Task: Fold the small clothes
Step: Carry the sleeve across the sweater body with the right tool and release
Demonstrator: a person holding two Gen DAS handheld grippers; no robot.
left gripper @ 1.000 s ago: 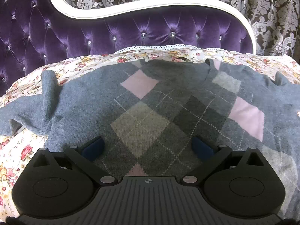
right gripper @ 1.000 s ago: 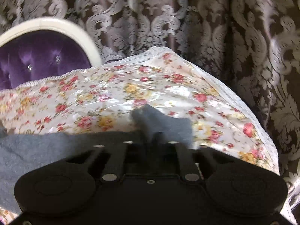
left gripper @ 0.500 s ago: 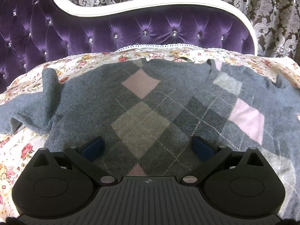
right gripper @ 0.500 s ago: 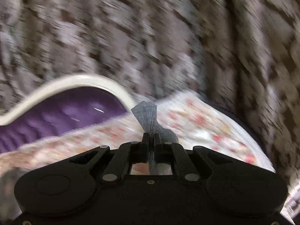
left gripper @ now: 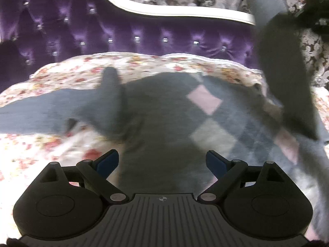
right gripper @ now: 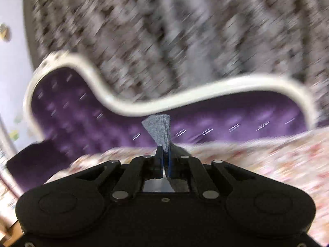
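A purple tufted sofa back [left gripper: 144, 30] with a white rim runs behind everything, its left end cut off in the left view and smeared in the right. Patterned drapes [right gripper: 185, 30] behind it are only streaks in the right view. The floral cover [left gripper: 51, 144] spreads over the seat, its print blurred. On it lies the grey argyle sweater [left gripper: 164, 123], softened by motion blur, its hem hidden behind the left gripper [left gripper: 162, 161], whose blue fingers stand wide apart over the fabric, holding nothing. One sleeve [left gripper: 283, 78] rises at the right of the left view, its top end cut off near a dark shape. The right gripper [right gripper: 164, 156] is clamped on the cuff [right gripper: 159, 129], which fans out above the tips.
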